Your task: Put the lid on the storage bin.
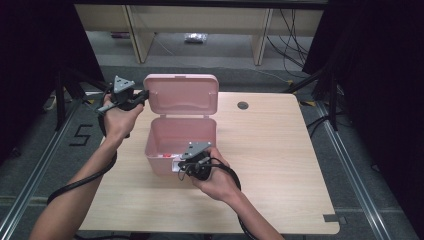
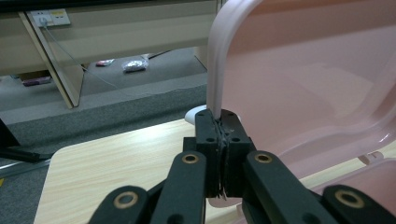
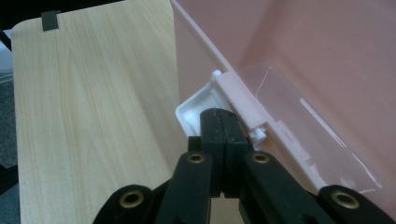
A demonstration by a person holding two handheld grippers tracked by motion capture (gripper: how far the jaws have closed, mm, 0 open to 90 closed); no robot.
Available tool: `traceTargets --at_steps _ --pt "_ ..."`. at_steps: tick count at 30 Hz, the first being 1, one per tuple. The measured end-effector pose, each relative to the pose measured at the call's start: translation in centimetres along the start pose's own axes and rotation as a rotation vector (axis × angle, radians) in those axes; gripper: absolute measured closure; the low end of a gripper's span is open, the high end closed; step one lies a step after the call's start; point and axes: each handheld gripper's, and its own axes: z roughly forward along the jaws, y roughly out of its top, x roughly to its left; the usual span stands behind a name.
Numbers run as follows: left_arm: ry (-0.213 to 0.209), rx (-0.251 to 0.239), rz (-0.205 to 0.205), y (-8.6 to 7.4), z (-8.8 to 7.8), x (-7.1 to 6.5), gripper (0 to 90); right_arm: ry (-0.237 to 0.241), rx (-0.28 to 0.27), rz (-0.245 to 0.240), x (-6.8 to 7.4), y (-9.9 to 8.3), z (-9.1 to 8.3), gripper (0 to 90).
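Note:
A pink plastic box point(image 1: 159, 146) stands on the table with its lid point(image 1: 183, 95) raised upright. My left gripper point(image 1: 144, 95) is shut on the lid's left edge; in the left gripper view the pale rim of the lid point(image 2: 219, 70) runs down between the pads of the left gripper point(image 2: 219, 120). My right gripper point(image 1: 180, 169) is at the box's front wall, jaws shut together. In the right gripper view the right gripper point(image 3: 224, 117) has its tips against the white latch point(image 3: 196, 106) on the pink box point(image 3: 191, 60). A small red thing point(image 1: 166, 154) lies inside.
The light wooden table point(image 1: 270, 150) has a cable hole point(image 1: 243, 105) behind the box and open surface to the right. Black frame posts stand at both sides. Beyond the far edge are grey floor, desk legs and a small bag point(image 1: 195, 38).

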Motion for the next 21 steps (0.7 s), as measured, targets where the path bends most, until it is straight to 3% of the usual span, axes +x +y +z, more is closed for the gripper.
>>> traceTargets --at_steps 9,12,15,21 --pt "0.003 -0.017 0.015 -0.5 -0.6 -0.2 88.1 -0.003 0.003 -0.004 0.0 0.0 0.0 90.0" --pt "0.007 -0.024 0.019 -0.7 -0.7 -0.3 88.1 -0.002 0.020 0.021 0.1 0.0 -0.1 90.0" --pt "0.008 -0.030 0.020 -0.8 -0.9 -0.4 88.1 0.003 -0.002 -0.016 -0.1 0.0 0.0 90.0" --pt "0.014 -0.043 0.031 -1.2 -1.2 -0.7 88.0 -0.002 -0.004 -0.005 0.0 -0.1 -0.1 90.0"
